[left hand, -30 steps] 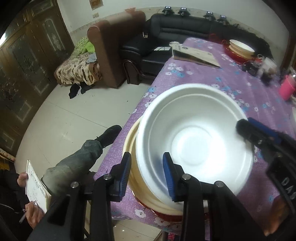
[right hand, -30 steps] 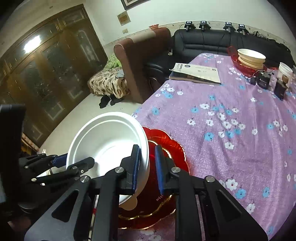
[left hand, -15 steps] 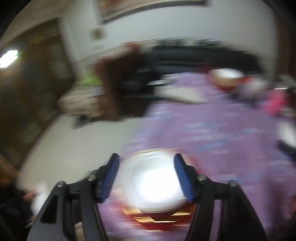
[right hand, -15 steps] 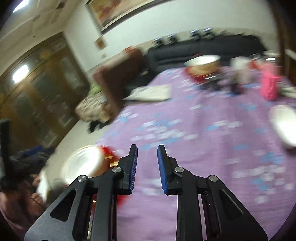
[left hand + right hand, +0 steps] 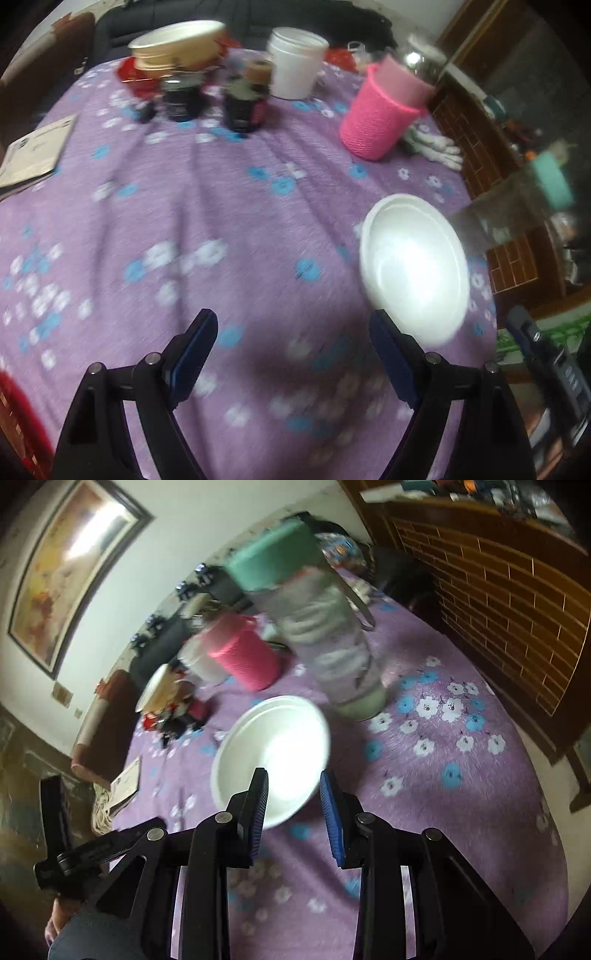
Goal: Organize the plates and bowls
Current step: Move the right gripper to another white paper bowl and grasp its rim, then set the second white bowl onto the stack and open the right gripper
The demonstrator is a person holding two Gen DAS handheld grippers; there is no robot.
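On the purple flowered worktop (image 5: 207, 192), the white foam bowl (image 5: 271, 755) beside the pink sleeved cup (image 5: 243, 655) looks light and crushable, so pinch its rim gently; your right claw (image 5: 293, 808) and left claw (image 5: 291, 354) are opening, both empty.

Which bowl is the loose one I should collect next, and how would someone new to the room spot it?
Start at the purple flowered tablecloth. The white foam bowl sits alone on bare cloth near the side by the brown brick-patterned furniture, nearer than the pink knitted cup sleeve. Unlike the stacked bowls on the red plate at the far end, it is single, empty, with nothing under it.
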